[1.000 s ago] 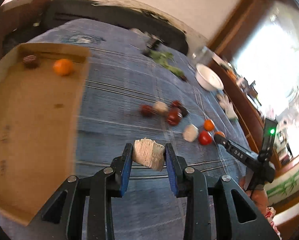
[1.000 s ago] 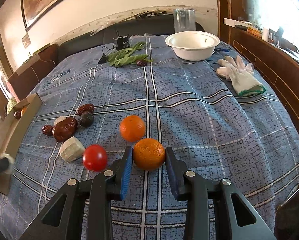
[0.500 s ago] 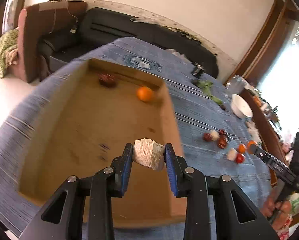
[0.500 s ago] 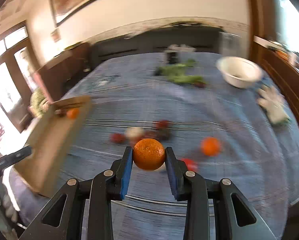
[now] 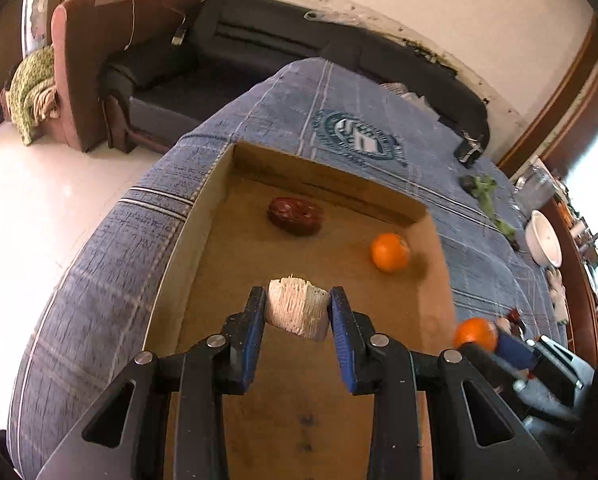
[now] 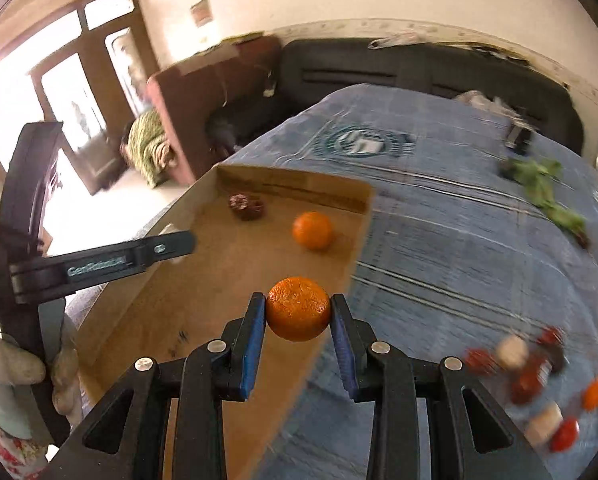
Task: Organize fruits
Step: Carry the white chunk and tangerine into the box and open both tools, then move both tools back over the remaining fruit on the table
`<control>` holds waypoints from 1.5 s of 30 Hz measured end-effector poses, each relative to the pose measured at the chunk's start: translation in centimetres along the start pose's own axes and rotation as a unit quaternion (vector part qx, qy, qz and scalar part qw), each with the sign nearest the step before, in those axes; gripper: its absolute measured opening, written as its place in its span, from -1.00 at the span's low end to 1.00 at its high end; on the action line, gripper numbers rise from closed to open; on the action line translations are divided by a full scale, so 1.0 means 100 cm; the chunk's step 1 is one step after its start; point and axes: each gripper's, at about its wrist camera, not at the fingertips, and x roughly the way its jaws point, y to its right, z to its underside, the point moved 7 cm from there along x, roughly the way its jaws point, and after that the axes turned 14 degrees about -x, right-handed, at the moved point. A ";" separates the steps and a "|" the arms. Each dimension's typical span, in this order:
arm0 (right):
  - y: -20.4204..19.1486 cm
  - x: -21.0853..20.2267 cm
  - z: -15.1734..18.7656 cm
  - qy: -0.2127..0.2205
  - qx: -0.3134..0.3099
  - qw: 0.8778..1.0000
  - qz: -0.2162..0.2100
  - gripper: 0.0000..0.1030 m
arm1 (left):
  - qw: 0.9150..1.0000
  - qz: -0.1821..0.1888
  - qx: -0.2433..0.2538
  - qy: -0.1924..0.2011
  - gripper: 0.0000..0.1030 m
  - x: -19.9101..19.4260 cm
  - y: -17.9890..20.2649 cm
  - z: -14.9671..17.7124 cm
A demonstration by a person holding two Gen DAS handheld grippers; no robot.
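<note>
My left gripper [image 5: 298, 312] is shut on a pale ribbed chunk [image 5: 297, 311] and holds it above the cardboard tray [image 5: 215, 208]. In the tray lie a dark red date [image 5: 296, 216] and an orange [image 5: 390, 252]. My right gripper [image 6: 298, 314] is shut on a second orange [image 6: 298, 314] over the tray's right wall [image 6: 355, 248]; it also shows at the right of the left wrist view [image 5: 475, 334]. The left gripper shows in the right wrist view [image 6: 163, 246], over the tray's left side. Several loose fruits [image 6: 527, 384] lie blurred on the blue cloth at lower right.
The tray sits on a table with a blue plaid cloth [image 5: 111, 248], close to its left edge. Green leaves [image 6: 547, 192], a white bowl [image 5: 545, 238] and a white glove [image 5: 555, 292] lie further along. A black sofa [image 5: 299, 48] and brown armchair [image 5: 95, 60] stand beyond.
Both grippers have swung left from the loose fruits to the tray, each still holding its piece. The right gripper lifted its orange off the cloth.
</note>
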 end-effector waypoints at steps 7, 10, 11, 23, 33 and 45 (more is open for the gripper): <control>-0.007 0.062 -0.018 -0.042 -0.011 0.999 -0.003 -0.30 | 1.000 -0.009 -0.007 -0.015 -0.39 0.026 -0.010 -0.017; -0.004 0.076 -0.021 -0.051 -0.004 0.999 -0.005 -0.30 | 1.000 0.001 -0.010 -0.017 -0.39 0.030 -0.009 -0.020; -0.004 0.079 -0.021 -0.054 -0.005 0.999 -0.004 -0.30 | 1.000 0.002 -0.010 -0.018 -0.39 0.031 -0.008 -0.020; 0.000 0.047 -0.024 -0.021 -0.002 1.000 0.001 -0.14 | 0.999 0.028 -0.040 -0.010 -0.10 0.007 -0.010 -0.012; 0.016 -0.029 0.038 0.016 0.051 0.998 0.023 0.04 | 0.988 0.106 -0.097 0.057 0.20 -0.077 -0.004 0.042; -0.023 -0.066 0.084 0.032 0.029 0.999 -0.004 0.16 | 0.986 0.083 -0.092 0.114 0.21 -0.118 0.015 0.089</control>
